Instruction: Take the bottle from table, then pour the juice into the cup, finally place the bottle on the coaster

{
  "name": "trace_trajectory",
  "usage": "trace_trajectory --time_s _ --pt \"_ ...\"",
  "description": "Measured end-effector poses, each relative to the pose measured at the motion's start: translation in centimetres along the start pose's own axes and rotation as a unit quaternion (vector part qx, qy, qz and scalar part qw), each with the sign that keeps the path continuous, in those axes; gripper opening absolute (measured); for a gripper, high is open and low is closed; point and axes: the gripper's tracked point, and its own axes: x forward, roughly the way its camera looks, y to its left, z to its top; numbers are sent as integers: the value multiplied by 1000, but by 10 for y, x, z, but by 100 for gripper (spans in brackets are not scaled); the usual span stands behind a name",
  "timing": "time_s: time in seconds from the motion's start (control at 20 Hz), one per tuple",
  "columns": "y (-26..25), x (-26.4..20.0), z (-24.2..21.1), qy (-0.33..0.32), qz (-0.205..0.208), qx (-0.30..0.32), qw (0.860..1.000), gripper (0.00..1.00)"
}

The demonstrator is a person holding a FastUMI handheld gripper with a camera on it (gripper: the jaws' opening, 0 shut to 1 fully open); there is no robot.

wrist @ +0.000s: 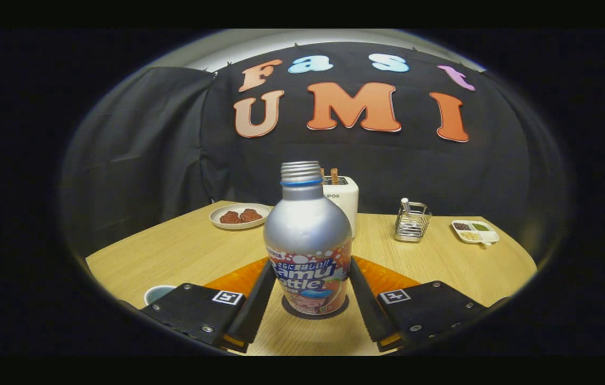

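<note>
Silver-shouldered, the uncapped bottle [308, 240] stood upright on a dark coaster [315, 314] on the wooden surface [185, 248], between the jaws of the gripper [310, 291], seemingly pressed on both sides, suggesting the placing step, with release and withdrawal next.

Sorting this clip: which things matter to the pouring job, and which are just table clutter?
Job: bottle between the claw fingers, standing on the dark coaster; cup beside the left finger.
Clutter: toaster, plate of food, wire rack, small divided dish, orange mat.
</note>
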Motion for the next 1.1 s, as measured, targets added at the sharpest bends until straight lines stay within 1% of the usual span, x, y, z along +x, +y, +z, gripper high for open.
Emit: trace_trajectory --time_s 0.2,0.5,0.65,0.7,0.75,0.8,0.95,1.1 --pt "-5 15 -17 18 0 11 1000 78" --pt "-5 25 -23 19 10 28 999 78" --pt "-6 23 -25 26 9 32 999 84" --pt "-7 20 -23 24 7 29 999 87" --pt "-9 17 -21 22 4 26 999 96" --pt "-10 11 -18 18 1 21 1000 98" --pt "-7 -11 -2 -1 10 18 1000 98" --pt "-7 -41 23 -38 13 8 999 98"
